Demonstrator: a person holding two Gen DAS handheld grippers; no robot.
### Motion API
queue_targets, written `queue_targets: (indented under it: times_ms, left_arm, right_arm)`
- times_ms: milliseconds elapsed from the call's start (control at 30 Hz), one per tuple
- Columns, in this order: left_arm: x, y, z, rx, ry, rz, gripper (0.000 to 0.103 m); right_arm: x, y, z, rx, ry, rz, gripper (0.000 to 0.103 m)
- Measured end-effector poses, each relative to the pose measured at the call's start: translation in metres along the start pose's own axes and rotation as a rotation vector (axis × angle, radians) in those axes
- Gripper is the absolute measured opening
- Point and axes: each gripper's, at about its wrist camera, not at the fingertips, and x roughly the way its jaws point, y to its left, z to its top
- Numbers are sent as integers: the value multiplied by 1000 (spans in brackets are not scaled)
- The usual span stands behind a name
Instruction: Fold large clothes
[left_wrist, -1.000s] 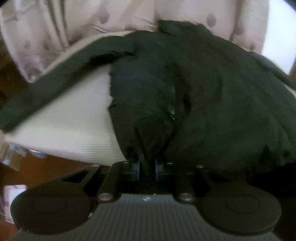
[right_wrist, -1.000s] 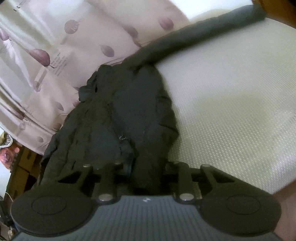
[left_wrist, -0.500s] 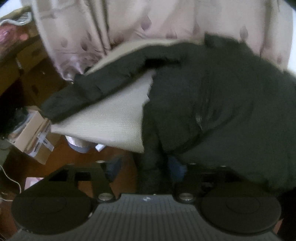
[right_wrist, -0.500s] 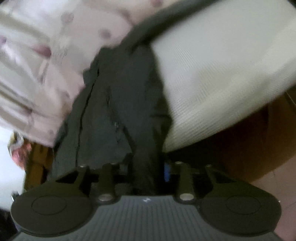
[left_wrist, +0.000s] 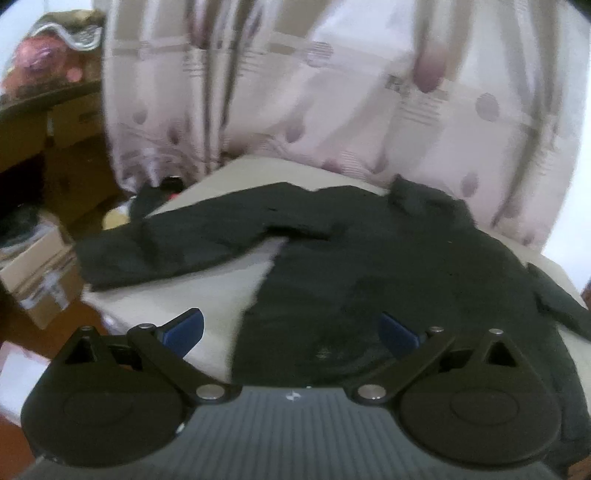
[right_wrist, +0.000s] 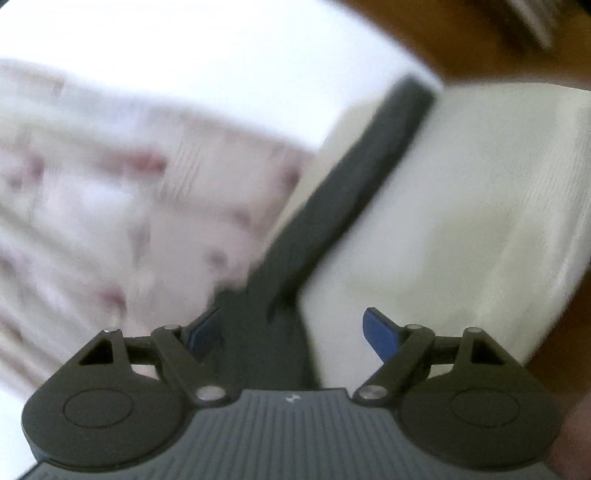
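Observation:
A large black jacket (left_wrist: 388, 266) lies spread on a cream mattress (left_wrist: 207, 291), one sleeve (left_wrist: 177, 247) stretched out to the left. My left gripper (left_wrist: 291, 328) is open and empty, just above the jacket's near hem. In the blurred right wrist view, the jacket's other sleeve (right_wrist: 354, 184) runs away across the mattress (right_wrist: 461, 221). My right gripper (right_wrist: 295, 328) is open, with the sleeve's near end lying between its fingers, not clamped.
A pink patterned curtain (left_wrist: 332, 92) hangs behind the mattress. Cardboard boxes (left_wrist: 40, 284) and clutter stand on the floor at the left. The mattress edge and brown floor (right_wrist: 576, 302) show at the right of the right wrist view.
Both grippers have opened and let go of the jacket's hem. Both have pulled back and lifted. The jacket now lies flat on the mattress, and the right wrist view has swung toward the right sleeve.

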Motion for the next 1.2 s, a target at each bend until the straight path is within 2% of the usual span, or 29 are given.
queue_targets:
  times_ms: [133,300,400,600,733,800,833,867,933,1000,1100,1200]
  left_arm:
    - [7,-27,-9,46,-4,-16,100]
    - [19,-47,-13,53,40,-26,100]
    - [29,-53,-12,60,70,-7,100]
    - [45,-60,-9,65,95,34,100]
    - [54,-65,-8,65,115,37,100]
    - [57,-66,-8,64,125,35,100]
    - [58,-66,-8,65,128,33,100]
    - [59,-67,-8,66,129,31,100]
    - [57,-65,-8,70,124,22,100]
    - [54,-62,-7,70,109,21,101]
    - [51,-56,-5,51,96,7,101]
    - [48,-47,-7,11,94,-15,102]
  right_arm:
    - [19,-32,59,122,-119,-33,84]
    - [63,-61,116,184,-161,-127,84]
    - [92,-72,138,221,-151,-132,84]
    - [132,-70,163,171,-206,-198,83]
    - [162,-54,172,48,-162,-320,80]
    - [173,-43,172,-49,-141,-391,49]
    - [178,-42,172,-73,-118,-432,13]
    - [181,-45,174,-58,-90,-457,9]
    - [178,-37,174,-50,-124,-436,9]
    - [173,-8,170,-104,-173,-316,9]
    - [176,64,153,-188,-182,-144,9]
    - [187,148,121,-298,-152,32,9]
